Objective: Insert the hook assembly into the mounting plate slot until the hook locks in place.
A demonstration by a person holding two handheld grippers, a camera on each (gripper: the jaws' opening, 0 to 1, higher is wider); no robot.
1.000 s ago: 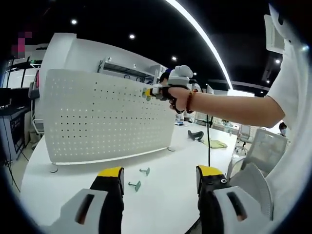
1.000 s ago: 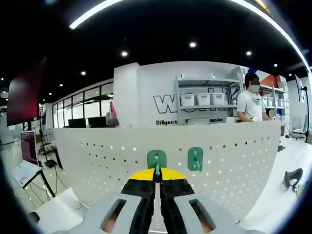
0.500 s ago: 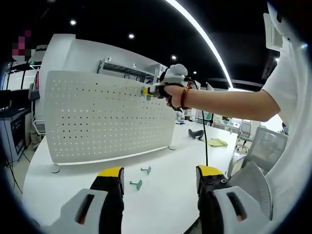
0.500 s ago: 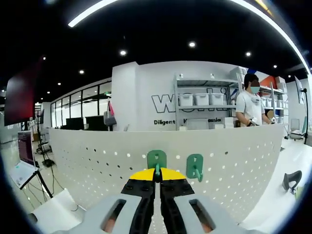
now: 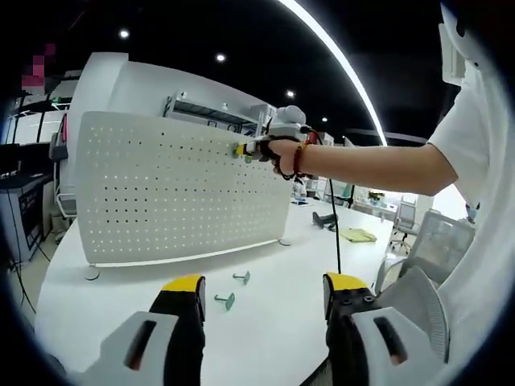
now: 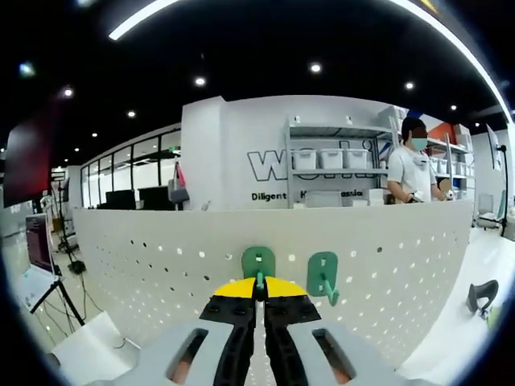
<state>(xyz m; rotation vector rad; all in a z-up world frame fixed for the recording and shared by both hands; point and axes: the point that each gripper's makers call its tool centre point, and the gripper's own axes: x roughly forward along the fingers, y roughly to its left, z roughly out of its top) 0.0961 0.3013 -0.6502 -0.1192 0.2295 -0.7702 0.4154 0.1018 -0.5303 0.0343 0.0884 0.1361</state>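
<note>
Hook [image 6: 258, 264] sits dead ahead of the right gripper [image 6: 259, 287], at twelve o'clock from the closed yellow tips, with its green back plate lying flat against the white perforated plate [image 6: 145, 257] near the top edge. The jaws are pinched tight on the thin stem that juts out of the back plate toward the camera, so the hook's long axis runs straight along the gripper's own line, square to the plate. That line is what the push depends on: any seating travel has to go straight forward into the plate, not sideways. Whether the tabs are already in the holes cannot be told from here. A second hook [image 6: 323, 276] hangs on the plate just beside, at about two o'clock from the tips.

In the left gripper view the right gripper [image 5: 249, 149] meets the plate [image 5: 161, 193] high up, at about one o'clock. The left gripper [image 5: 264, 291] hangs low over the table [image 5: 273, 330] with its jaws wide apart and nothing between them. Two spare hooks [image 5: 232, 289] lie on the table at its eleven o'clock, well apart from the plate. The right hand is plainly the one on the job.
</note>
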